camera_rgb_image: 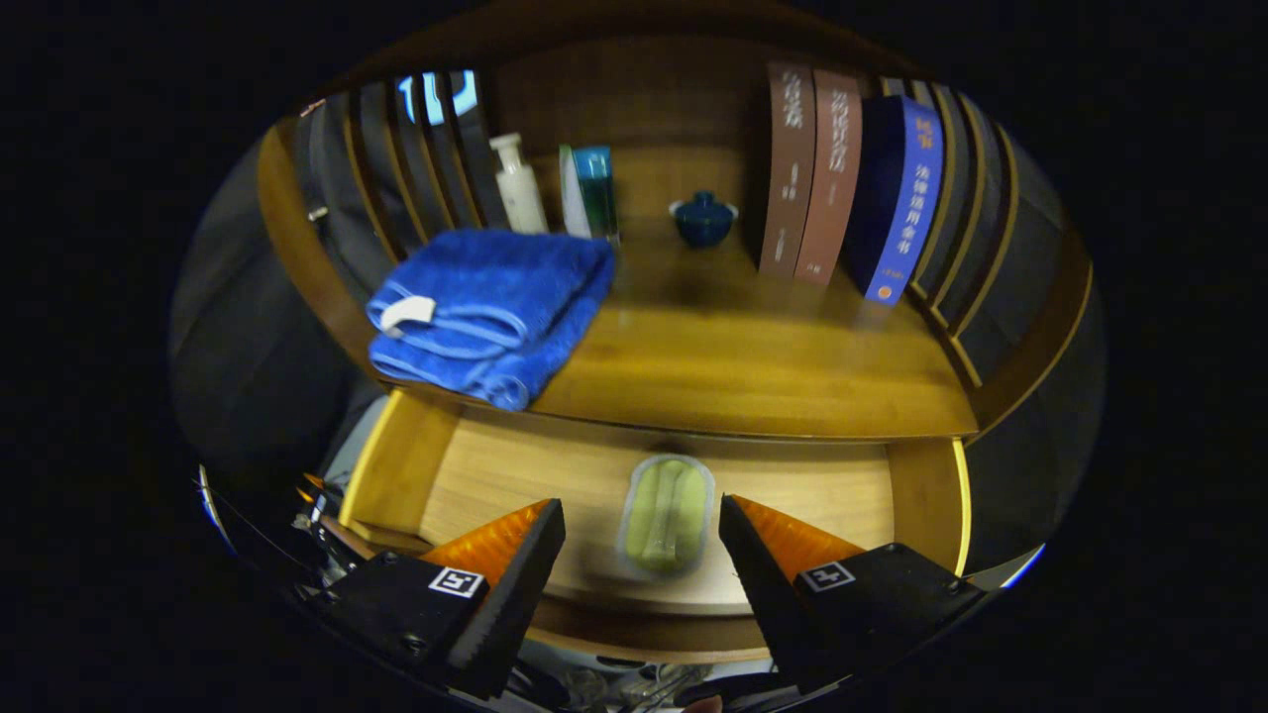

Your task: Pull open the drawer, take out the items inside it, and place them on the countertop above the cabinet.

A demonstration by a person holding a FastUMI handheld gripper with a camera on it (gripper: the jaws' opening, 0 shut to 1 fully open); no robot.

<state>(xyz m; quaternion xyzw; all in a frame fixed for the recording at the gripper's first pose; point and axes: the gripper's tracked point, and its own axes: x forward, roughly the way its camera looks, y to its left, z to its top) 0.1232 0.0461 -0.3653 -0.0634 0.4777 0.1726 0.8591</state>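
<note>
— Where are the fingers (pixel 642 530)?

— Spread wide apart, gripping nothing, poised over the pulled-out drawer (pixel 495 475).

— And what's in it?

— A clear packet with something green inside (pixel 667 513), lying on the drawer floor between the fingertips, touching neither.

— Past that?

— The counter (pixel 753 366) at twelve o'clock. A folded blue towel (pixel 490 307) sits at ten o'clock, overhanging the front edge. Behind it, a white bottle (pixel 519 184) and a teal box (pixel 592 192). A small blue lidded cup (pixel 703 218) at twelve, upright books (pixel 842 178) at one o'clock.
</note>
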